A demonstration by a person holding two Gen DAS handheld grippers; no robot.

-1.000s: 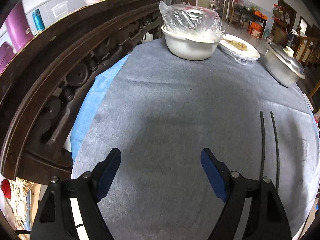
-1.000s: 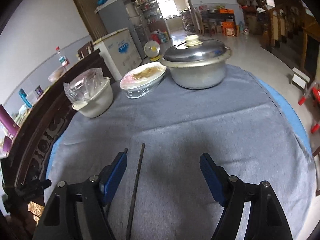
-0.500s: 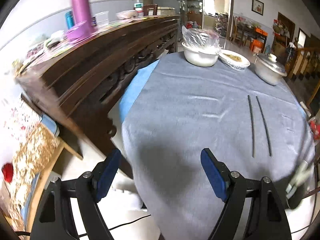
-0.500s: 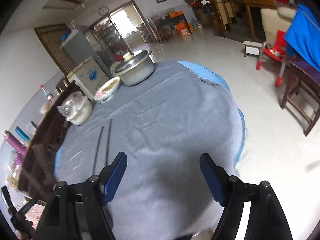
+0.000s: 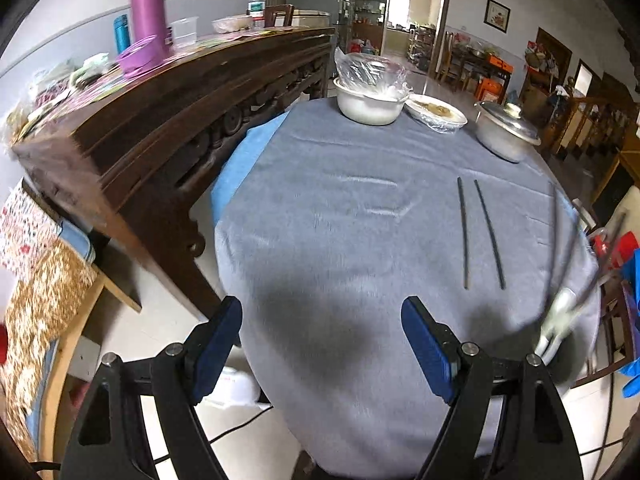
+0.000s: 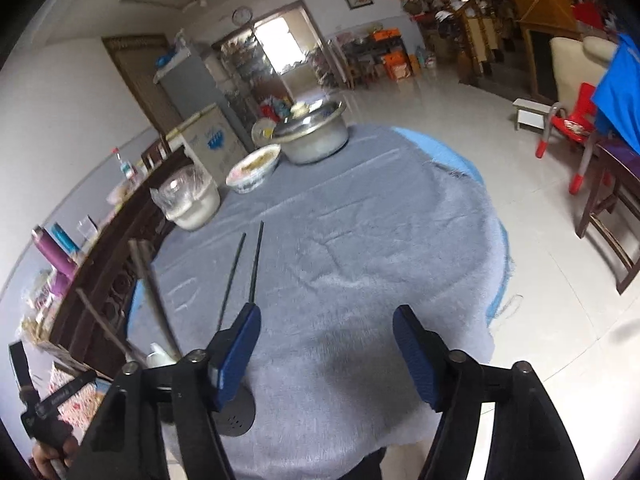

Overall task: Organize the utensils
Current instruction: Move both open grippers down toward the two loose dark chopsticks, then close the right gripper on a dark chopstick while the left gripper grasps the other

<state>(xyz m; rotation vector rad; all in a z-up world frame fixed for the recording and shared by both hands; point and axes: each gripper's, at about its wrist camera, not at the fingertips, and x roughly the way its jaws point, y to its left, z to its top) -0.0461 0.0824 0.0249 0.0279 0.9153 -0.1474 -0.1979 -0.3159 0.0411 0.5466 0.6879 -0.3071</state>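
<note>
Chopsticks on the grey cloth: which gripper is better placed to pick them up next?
Probably right: the chopsticks end at the open right gripper's left finger; the open left gripper is off to their side.

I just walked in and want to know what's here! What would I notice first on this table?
Probably the two thin dark chopsticks, lying side by side and apart on the round table's grey cloth. At the far edge stand a white bowl covered with clear plastic, a wrapped plate of food and a lidded silver metal pot. A bright purple flask stands on the dark carved wooden sideboard to the left.
</note>
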